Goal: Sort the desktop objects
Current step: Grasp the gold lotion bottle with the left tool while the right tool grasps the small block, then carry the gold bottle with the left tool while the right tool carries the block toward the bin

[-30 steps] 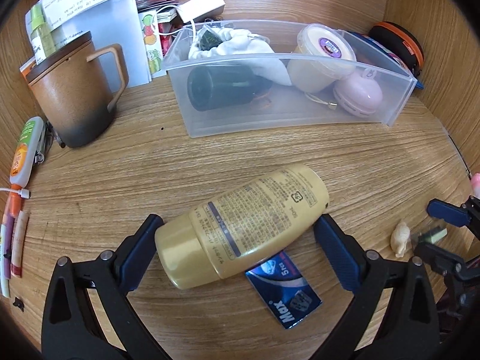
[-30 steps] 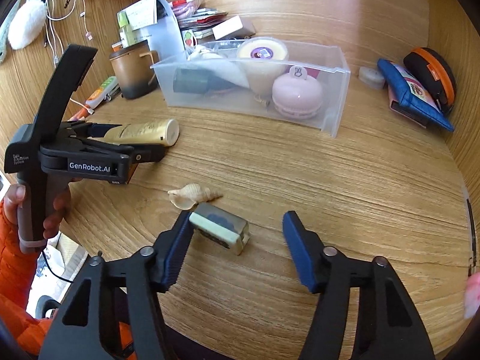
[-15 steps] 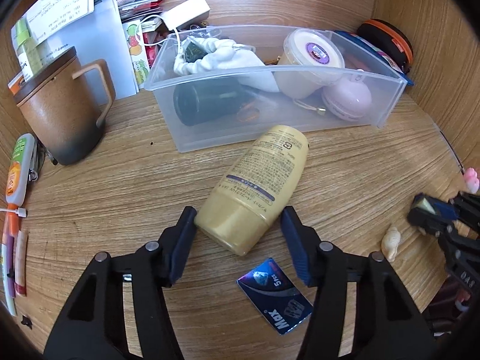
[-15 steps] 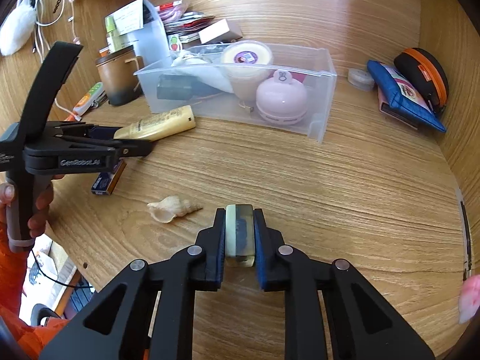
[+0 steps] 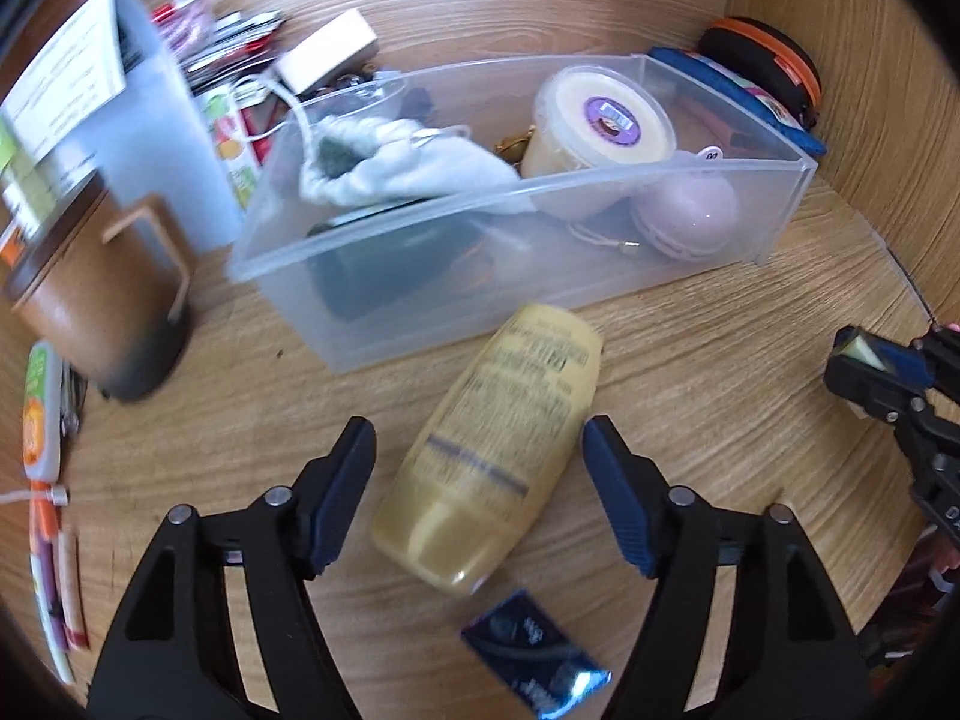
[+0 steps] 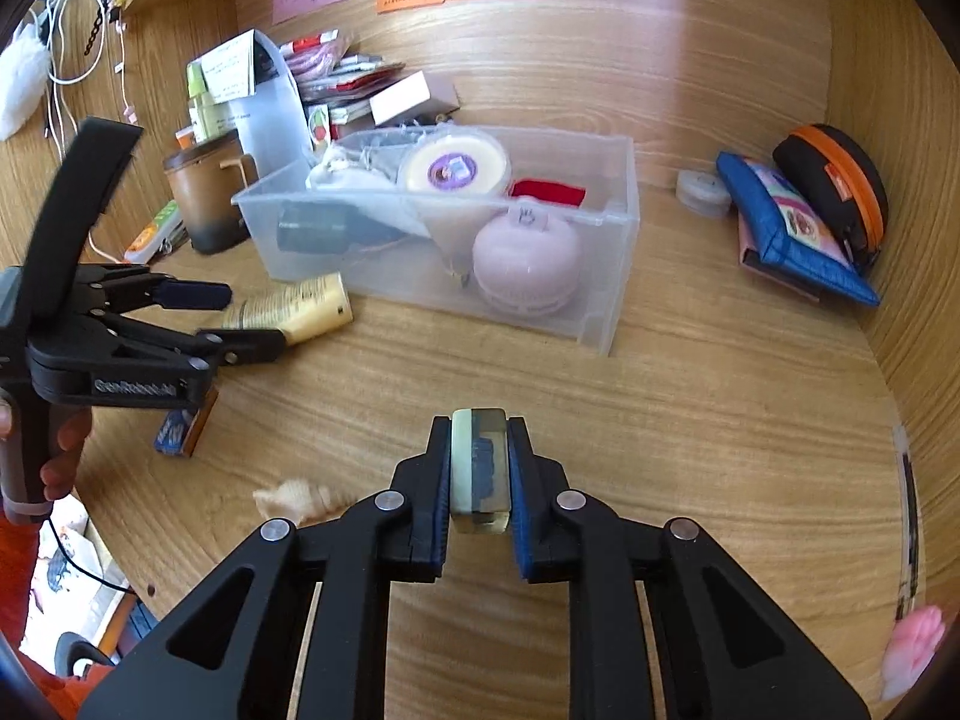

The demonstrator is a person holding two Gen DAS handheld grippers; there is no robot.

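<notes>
A gold lotion bottle (image 5: pixel 492 450) lies on the wooden desk in front of a clear plastic bin (image 5: pixel 780 228). My left gripper (image 5: pixel 477 492) is open, its fingers either side of the bottle's cap end with gaps. The bottle (image 6: pixel 300 309) and left gripper (image 6: pixel 222 324) also show in the right wrist view. My right gripper (image 6: pixel 480 474) is shut on a small clear block (image 6: pixel 480 468) with a dark inset, held above the desk. The bin (image 6: pixel 618 276) holds a round tub, a pink case, a white cloth and a dark bottle.
A brown mug (image 5: pixel 96 300) stands left of the bin. A blue card pack (image 5: pixel 534 660) lies by the bottle's cap. A seashell (image 6: pixel 300 498) lies left of my right gripper. A blue pouch (image 6: pixel 792 228) and black-orange case (image 6: pixel 840 180) lean at the right wall.
My left gripper's jaws have opened wider around the bottle, which now lies nearer the bin. My right gripper closed on the block and lifted it off the desk.
</notes>
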